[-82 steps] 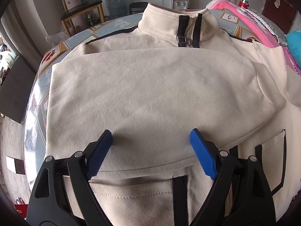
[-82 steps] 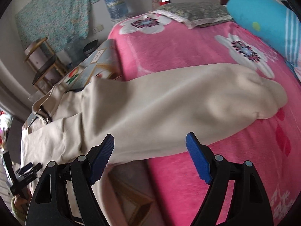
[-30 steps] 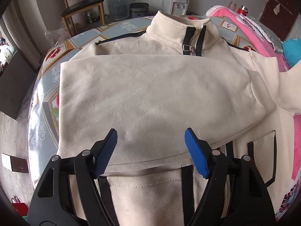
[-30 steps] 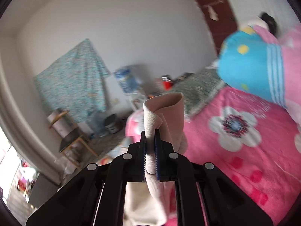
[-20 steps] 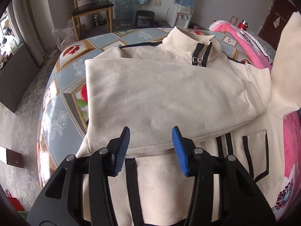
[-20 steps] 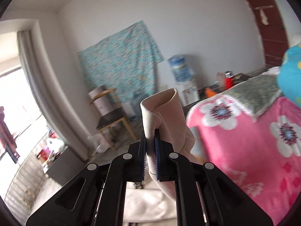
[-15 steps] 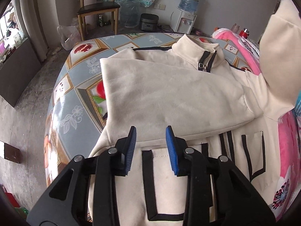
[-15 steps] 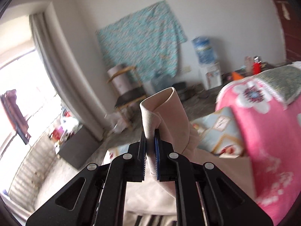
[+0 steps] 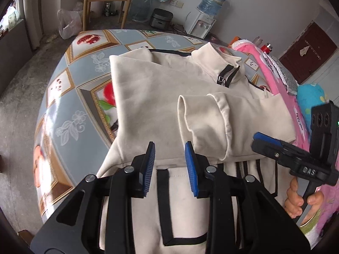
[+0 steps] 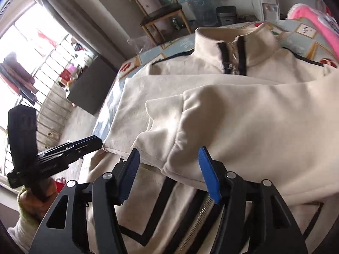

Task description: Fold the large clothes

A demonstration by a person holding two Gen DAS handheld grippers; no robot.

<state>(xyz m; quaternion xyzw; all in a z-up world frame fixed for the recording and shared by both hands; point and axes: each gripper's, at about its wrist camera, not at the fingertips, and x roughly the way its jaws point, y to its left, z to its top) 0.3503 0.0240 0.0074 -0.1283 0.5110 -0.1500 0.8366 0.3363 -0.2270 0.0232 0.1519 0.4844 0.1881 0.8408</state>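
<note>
Fingers of both the left gripper and right gripper are parted, empty; soft, limp fleece jacket is best pinched at hem corners.

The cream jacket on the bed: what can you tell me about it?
The jacket is cream, soft fleece-like cloth with black trim, a stand-up collar and a zip. It lies front up on a patterned sheet, both sleeves folded across the chest. Neither open gripper holds it.
</note>
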